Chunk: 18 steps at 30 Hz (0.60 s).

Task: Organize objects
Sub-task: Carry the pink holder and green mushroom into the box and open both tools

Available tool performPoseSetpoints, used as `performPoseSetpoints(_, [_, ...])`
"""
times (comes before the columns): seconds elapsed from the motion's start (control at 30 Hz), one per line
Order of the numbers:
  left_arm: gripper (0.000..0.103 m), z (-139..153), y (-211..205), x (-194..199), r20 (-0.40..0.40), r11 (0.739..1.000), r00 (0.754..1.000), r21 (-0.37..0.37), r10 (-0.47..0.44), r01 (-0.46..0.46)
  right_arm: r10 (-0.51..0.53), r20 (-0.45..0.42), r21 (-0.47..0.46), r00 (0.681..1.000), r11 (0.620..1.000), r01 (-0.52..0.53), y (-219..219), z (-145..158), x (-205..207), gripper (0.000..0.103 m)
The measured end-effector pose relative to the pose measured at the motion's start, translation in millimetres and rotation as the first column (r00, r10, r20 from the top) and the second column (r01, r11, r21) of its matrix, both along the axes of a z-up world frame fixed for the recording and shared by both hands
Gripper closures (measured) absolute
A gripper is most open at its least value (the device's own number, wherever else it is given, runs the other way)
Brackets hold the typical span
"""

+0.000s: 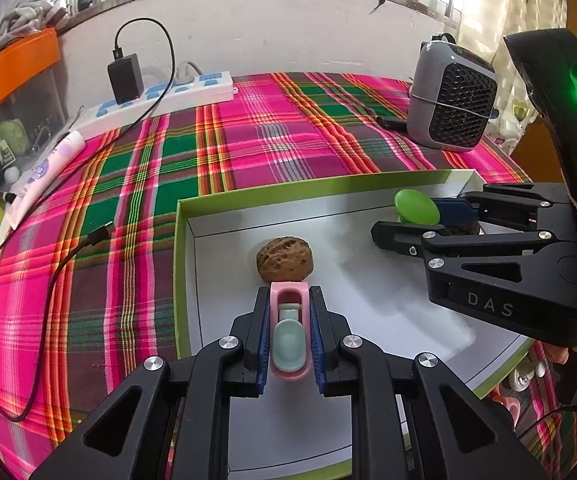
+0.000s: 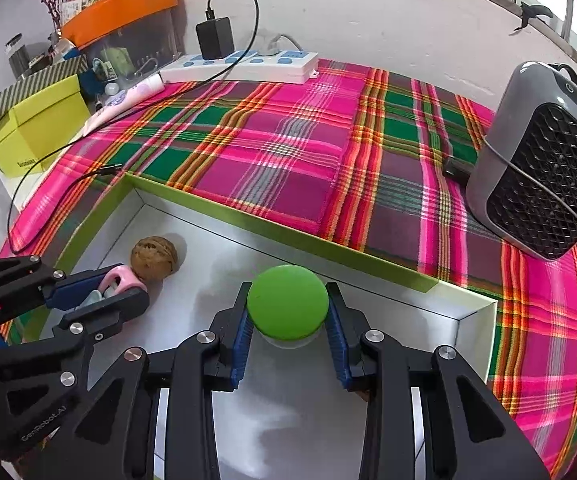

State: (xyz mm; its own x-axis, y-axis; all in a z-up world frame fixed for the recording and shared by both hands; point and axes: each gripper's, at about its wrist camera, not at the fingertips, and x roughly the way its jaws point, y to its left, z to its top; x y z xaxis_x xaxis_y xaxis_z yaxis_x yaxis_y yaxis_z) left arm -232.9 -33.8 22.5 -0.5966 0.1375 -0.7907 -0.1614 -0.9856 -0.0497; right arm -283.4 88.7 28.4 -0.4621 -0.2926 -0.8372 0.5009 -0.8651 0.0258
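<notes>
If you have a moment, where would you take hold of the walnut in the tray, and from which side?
Probably from above, with the jaws across the walnut at its widest middle. It lies free on the floor of the tray, but the pink toy in the left gripper sits right against one side, so a low approach from there looks blocked.

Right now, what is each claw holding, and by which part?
The left claw pinches the pink toy by its long sides. The right claw grips the green-lidded jar at the lid's edges.
</notes>
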Motion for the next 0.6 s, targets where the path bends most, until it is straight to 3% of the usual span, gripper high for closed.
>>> performPoseSetpoints(0.4, [0.082,-0.2,1.4,-0.1,0.003,1.0,1.0,-0.003,0.009,-0.009,-0.018,0.001,-0.016,1.0,1.0,0.018,3.6,1.4,-1.2,0.066])
performPoseSetpoints(0.53, [0.074,1.0,1.0,1.0,0.002,1.0,1.0,0.001,0.014,-0.014,-0.023,-0.002,-0.027,1.0,0.999,0.023,5.4,3.9,0.3,0.053])
performPoseSetpoints(0.6, [0.072,2.1,-0.1,2.2,0.002,1.0,1.0,0.009,0.019,-0.019,-0.025,-0.007,-0.026,1.0,0.999,0.025,6.0,5.1,1.3,0.053])
